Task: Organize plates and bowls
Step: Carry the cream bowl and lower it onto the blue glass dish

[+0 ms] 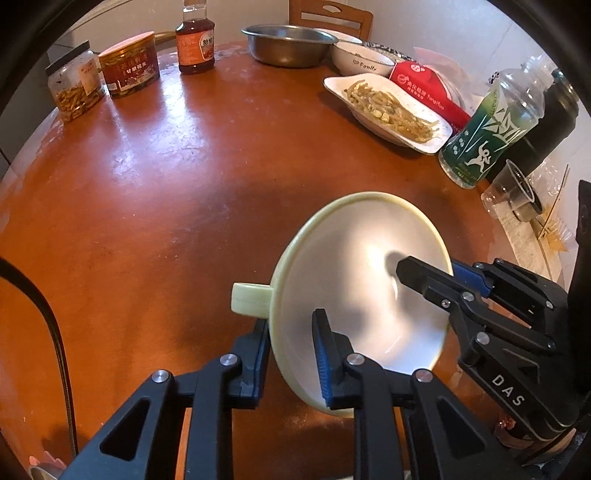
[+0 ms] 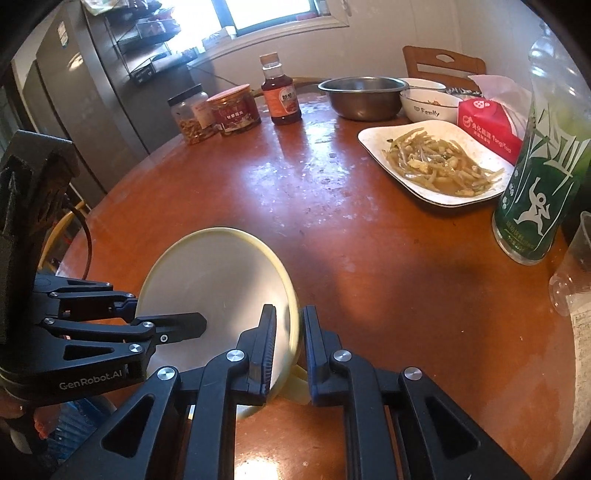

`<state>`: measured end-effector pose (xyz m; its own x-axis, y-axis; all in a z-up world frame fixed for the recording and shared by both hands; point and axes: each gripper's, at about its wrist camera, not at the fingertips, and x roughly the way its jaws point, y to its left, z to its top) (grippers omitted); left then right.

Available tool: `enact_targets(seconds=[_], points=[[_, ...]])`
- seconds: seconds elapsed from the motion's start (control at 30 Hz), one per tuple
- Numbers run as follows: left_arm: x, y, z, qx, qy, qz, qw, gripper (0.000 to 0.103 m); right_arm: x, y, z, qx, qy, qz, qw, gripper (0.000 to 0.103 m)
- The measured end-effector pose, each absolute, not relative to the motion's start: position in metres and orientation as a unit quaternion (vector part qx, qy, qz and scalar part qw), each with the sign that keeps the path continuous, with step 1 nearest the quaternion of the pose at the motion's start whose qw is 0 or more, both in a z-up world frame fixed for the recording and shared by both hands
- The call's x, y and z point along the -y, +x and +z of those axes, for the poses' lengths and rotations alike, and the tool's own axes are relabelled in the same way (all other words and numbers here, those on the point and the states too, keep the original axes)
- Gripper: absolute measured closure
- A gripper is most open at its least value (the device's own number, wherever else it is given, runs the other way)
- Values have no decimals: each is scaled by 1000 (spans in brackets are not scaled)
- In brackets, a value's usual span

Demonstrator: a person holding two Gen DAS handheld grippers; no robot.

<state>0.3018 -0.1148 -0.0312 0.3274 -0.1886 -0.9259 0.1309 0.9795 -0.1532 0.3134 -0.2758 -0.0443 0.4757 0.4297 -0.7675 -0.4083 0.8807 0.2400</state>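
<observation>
A pale cream bowl (image 1: 354, 280) with small side handles is held above the brown round table (image 1: 147, 192), tilted. My left gripper (image 1: 291, 354) is shut on its near-left rim, one finger inside, one outside. My right gripper (image 1: 428, 273) comes in from the right and is shut on the opposite rim. In the right wrist view the same bowl (image 2: 214, 280) sits between my right gripper's (image 2: 290, 332) fingers, with the left gripper (image 2: 184, 326) gripping from the left. A white plate of food (image 1: 388, 107), a white "Family" bowl (image 1: 360, 59) and a steel bowl (image 1: 288, 44) stand at the far side.
Two jars (image 1: 75, 85) and a sauce bottle (image 1: 195, 40) stand far left. A red tissue box (image 1: 428, 88), a green bottle (image 1: 491, 125), a dark flask (image 1: 546, 122) and plastic cups (image 1: 513, 192) crowd the right edge. A chair (image 1: 330, 16) stands behind the table.
</observation>
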Motion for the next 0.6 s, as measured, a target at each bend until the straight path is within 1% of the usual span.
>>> enact_targets(seconds=[0.2,0.47,0.53,0.6], points=[[112,297,-22,-562,-28,-96,821,80,275,310,-39,-443,14,247,862,88],[106,286,-1,-542,-37,-96,834,80,272,303,-19,-417,17,252,873,88],[103,285,1,-540,-42,-94,836,80,270,302,-15,-411,18,252,876,91],[101,282,4,-537,-47,-96,837,80,269,300,-11,-407,21,254,877,91]])
